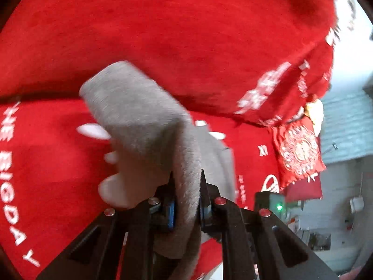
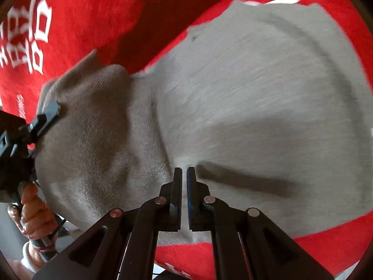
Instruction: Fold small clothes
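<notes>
Between the left gripper's blue-padded fingers a thick bunch of the grey garment was pinched tight, the cloth rising out of the jaws and flopping over forward in a lifted fold. Over in the right wrist view the right gripper had its fingers pressed almost together with just a thin sliver of gap. They sat right at the garment's surface, where a crease seemed to start, but honestly I couldn't tell if any fabric was actually caught in there or if they were just pinning it down.

My take on doing this step well: carry the lifted edge across low and even, keep the other side anchored so the body doesn't drag, and lay the edges lined up before letting go. That thick bunch in the left jaws could mean an extra layer got grabbed, so worth watching for a lumpy fold.

Most of the garment lay spread on the red printed cloth covering the surface. A person's hand was wrapped round the left gripper's handle at the edge of the right view.

Count: one grey garment, two grippers, one hand visible, and red cloth in at least two layers, one hanging behind.
</notes>
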Motion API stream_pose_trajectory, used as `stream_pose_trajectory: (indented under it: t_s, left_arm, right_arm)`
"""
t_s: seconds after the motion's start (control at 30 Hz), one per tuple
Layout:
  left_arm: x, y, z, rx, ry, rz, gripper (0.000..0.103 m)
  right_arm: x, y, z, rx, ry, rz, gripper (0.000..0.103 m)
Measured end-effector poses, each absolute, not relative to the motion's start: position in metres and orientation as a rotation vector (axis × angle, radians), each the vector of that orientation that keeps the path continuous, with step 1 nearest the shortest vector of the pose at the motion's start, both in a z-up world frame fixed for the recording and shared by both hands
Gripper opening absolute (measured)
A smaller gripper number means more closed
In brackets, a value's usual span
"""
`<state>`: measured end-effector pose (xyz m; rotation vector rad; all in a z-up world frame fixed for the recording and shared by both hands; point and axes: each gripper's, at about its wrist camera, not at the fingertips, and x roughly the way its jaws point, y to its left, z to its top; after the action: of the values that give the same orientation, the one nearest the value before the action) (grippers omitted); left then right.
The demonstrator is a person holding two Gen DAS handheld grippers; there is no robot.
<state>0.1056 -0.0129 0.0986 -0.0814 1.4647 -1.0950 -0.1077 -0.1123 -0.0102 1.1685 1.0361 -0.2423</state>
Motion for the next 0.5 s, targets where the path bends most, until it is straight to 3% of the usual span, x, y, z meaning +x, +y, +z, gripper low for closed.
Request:
stream_pose_trajectory:
  t_s: [0.17, 0.3, 0.5]
  left_arm:
    - [0.06, -0.098, 0.097, 0.044, 1.458, -1.207, 0.016]
    - [0.008, -0.167, 0.054, 0.244, 1.494, -1.208, 0.016]
    - [-0.024, -0.197, 0.012, 0.438, 1.493, -1.13, 0.016]
  right_arm:
    - [-0.152, -0.15, -0.008, 1.237, 0.957, -0.292, 0.005]
    - [-0.178, -0.17, -0.026, 1.338, 0.919, -0.315, 0.008]
    - [-0.196, -0.178, -0.051, 1.475, 0.869, -0.283, 0.008]
